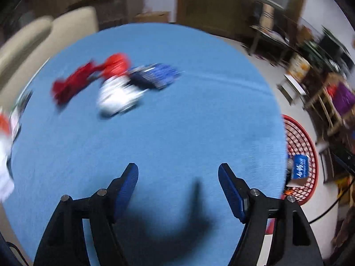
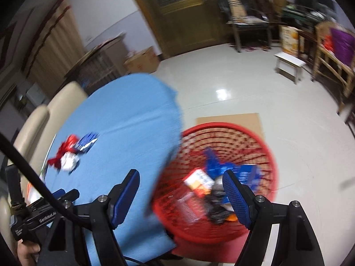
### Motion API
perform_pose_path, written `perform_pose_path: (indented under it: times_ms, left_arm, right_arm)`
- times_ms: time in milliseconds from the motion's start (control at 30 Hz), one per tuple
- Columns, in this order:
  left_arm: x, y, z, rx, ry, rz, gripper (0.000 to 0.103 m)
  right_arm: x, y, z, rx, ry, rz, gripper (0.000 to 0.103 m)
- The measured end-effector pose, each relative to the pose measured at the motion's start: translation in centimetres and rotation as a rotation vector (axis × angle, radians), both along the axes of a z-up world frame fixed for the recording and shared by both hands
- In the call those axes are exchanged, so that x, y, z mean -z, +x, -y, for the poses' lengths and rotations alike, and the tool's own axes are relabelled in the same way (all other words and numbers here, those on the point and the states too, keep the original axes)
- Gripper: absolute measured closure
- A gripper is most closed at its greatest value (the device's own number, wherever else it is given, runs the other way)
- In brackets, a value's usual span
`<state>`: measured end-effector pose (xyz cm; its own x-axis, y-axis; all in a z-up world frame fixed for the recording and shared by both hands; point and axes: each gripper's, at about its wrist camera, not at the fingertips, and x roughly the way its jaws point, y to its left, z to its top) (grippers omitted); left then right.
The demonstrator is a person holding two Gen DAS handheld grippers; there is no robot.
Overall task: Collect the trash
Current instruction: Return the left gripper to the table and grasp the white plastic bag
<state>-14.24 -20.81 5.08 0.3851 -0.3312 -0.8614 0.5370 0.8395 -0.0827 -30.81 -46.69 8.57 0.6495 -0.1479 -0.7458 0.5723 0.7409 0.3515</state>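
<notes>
A blurred pile of trash lies on the round blue table (image 1: 177, 133): a red wrapper (image 1: 73, 84), a white crumpled piece (image 1: 115, 97) and a blue packet (image 1: 157, 76). The same pile (image 2: 71, 153) shows in the right wrist view, far left on the table (image 2: 124, 119). My left gripper (image 1: 178, 170) is open and empty above the table's near part. My right gripper (image 2: 180, 177) is open and empty, over the gap between the table edge and a red mesh basket (image 2: 261, 146) on the floor. The basket holds several pieces of trash (image 2: 199, 181). It also shows in the left wrist view (image 1: 308, 150).
White and orange items (image 1: 4, 150) lie at the table's left edge. Beige chairs (image 2: 44, 119) stand behind the table. A cardboard sheet (image 2: 235, 117) lies under the basket. A white stool (image 2: 288, 64), wooden furniture (image 2: 328, 51) and a door (image 2: 188, 11) line the room.
</notes>
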Motion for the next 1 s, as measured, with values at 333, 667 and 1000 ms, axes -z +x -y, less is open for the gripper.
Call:
perform_pose_path:
  times_ms: [333, 667, 1000]
  left_arm:
    - [0.5, 4.0, -6.4, -0.139, -0.044, -0.009, 0.028]
    - [0.3, 10.4, -1.7, -0.125, -0.041, -0.002, 0.028]
    - [2.6, 14.1, 0.8, -0.108, 0.010, -0.031, 0.058]
  right_arm:
    - [-0.8, 6.5, -8.1, -0.208, -0.036, -0.031, 0.023]
    - [-1.3, 8.8, -9.4, -0.249, -0.048, -0.034, 0.023]
    - [-0.3, 10.9, -7.3, -0.237, -0.008, -0.040, 0.023]
